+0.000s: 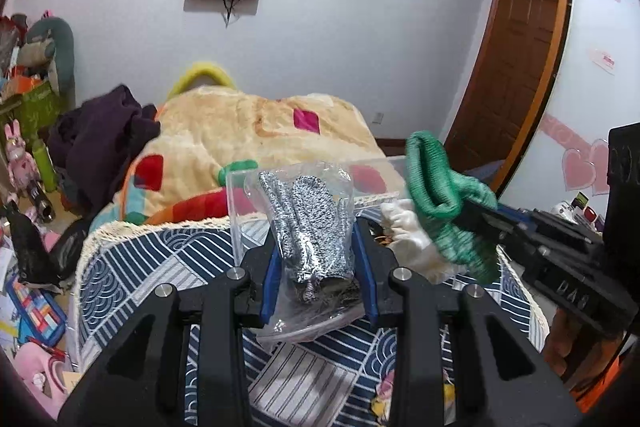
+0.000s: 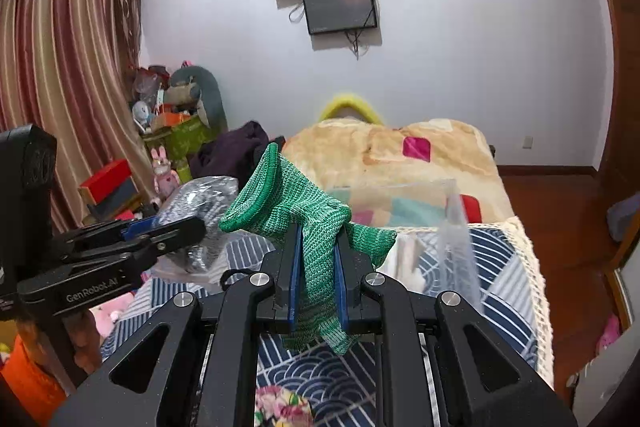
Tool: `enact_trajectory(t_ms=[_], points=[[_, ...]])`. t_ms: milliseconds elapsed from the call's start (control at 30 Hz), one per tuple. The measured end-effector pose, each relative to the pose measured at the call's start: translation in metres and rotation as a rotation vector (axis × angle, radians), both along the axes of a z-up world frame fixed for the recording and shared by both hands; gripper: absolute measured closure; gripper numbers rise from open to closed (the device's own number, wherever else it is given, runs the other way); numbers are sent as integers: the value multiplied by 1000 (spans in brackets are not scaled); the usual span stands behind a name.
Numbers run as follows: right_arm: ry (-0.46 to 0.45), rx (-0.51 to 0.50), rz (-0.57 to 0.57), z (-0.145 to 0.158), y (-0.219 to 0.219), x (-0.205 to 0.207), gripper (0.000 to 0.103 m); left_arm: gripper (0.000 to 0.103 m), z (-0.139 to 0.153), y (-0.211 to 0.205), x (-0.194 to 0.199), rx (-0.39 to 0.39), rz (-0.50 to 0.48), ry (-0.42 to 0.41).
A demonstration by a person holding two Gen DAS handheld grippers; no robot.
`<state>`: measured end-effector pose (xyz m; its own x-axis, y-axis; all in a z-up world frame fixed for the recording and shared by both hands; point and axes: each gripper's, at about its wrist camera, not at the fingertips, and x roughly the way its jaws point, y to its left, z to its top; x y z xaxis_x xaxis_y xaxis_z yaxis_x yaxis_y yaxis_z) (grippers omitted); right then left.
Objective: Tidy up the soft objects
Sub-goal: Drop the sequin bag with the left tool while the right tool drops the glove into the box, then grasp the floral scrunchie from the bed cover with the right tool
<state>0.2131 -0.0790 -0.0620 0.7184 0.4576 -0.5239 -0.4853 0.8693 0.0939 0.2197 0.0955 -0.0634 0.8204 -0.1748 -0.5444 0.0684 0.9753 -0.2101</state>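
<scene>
My left gripper (image 1: 316, 259) is shut on a clear plastic bag of black-and-white speckled gloves (image 1: 308, 223) and holds it above the patterned bed cover. My right gripper (image 2: 318, 247) is shut on a green knitted glove (image 2: 304, 223), held up in the air; that glove also shows in the left wrist view (image 1: 444, 195). A clear plastic box (image 2: 452, 223) stands on the bed just beyond both grippers, with a white cloth item (image 1: 412, 239) in it. The left gripper with its bag shows at the left of the right wrist view (image 2: 168, 231).
The bed carries a blue-and-white patterned cover (image 1: 152, 267) and a cream blanket with coloured patches (image 1: 248, 123). A dark purple garment (image 1: 104, 139) lies at the bed's left. Toys and boxes (image 2: 168, 123) crowd the left floor. A wooden door (image 1: 516, 67) is at the right.
</scene>
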Motion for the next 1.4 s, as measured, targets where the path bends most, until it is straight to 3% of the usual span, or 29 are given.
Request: enact_trajectory(t_ms=[267,467,533,700,967,1133,1300,1400], points=[[98,-96,7,-34,25,29,90,70,-35,-8,38,34,-4,100],[113,-118,18,-35,23,28,90,69,-50,-8,48,47,-12,148],[113,-122,24,-32,21,25,84,68,-50,-8,46,55,-14,157],[62,-134,29,-19,12,8,64,48,-34,-9,29,74,-15,113],[11,-102,45,-5,-12,-33,51,6,3,-19,-31,122,-2,-41],[82,-138,76,-31,-19,-50,50,3,4,-23,-57,132,5,-62],[211,-176,126,-72,-17,-55,50,3,-6,-24,-72,112,-1,-52],[259,-197,149,-90,-13,-53,60,3,-12,-28,-80,124,0,-58]])
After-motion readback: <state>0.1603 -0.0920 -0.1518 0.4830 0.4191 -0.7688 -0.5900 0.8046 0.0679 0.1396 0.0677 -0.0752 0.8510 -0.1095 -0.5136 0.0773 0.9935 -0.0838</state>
